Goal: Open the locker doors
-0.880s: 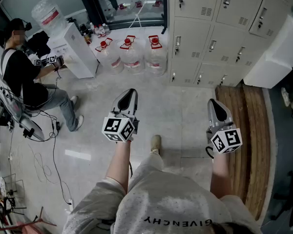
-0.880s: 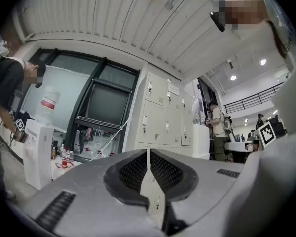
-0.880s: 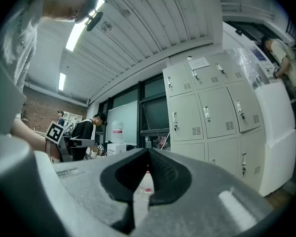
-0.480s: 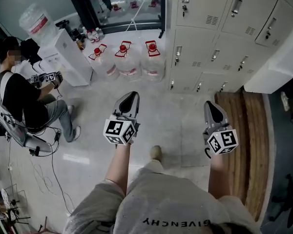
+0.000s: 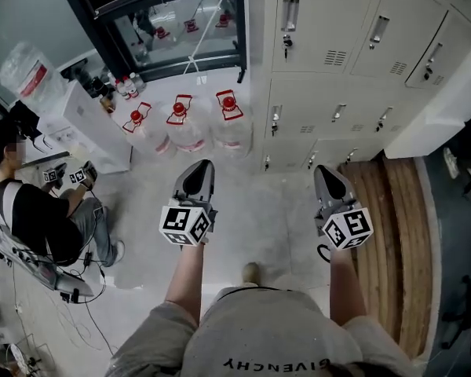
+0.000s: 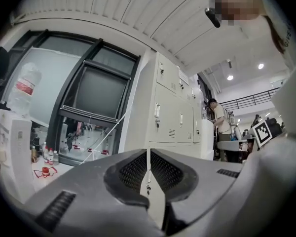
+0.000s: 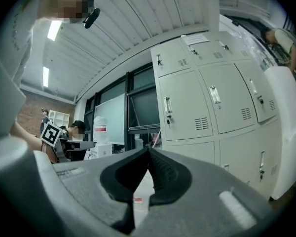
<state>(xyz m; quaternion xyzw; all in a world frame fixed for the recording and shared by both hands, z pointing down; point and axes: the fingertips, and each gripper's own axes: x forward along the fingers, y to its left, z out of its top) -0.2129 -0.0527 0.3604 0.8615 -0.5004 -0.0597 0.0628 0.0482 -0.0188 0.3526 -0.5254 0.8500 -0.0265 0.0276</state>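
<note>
The left tool (image 5: 201, 171) and the right tool (image 5: 327, 176) are both closed on nothing and held over the floor (image 5: 275, 210), well apart from the lockers (image 5: 337, 61). The lockers stand far and to the right, every door shut. The right tool is nearer to them and points at the lower doors, so it looks better placed to reach first. The right gripper view shows upright handles (image 7: 166, 104) near each door's left edge. The left gripper view shows the lockers (image 6: 170, 117) only obliquely, beside the window (image 6: 93, 107).
</note>
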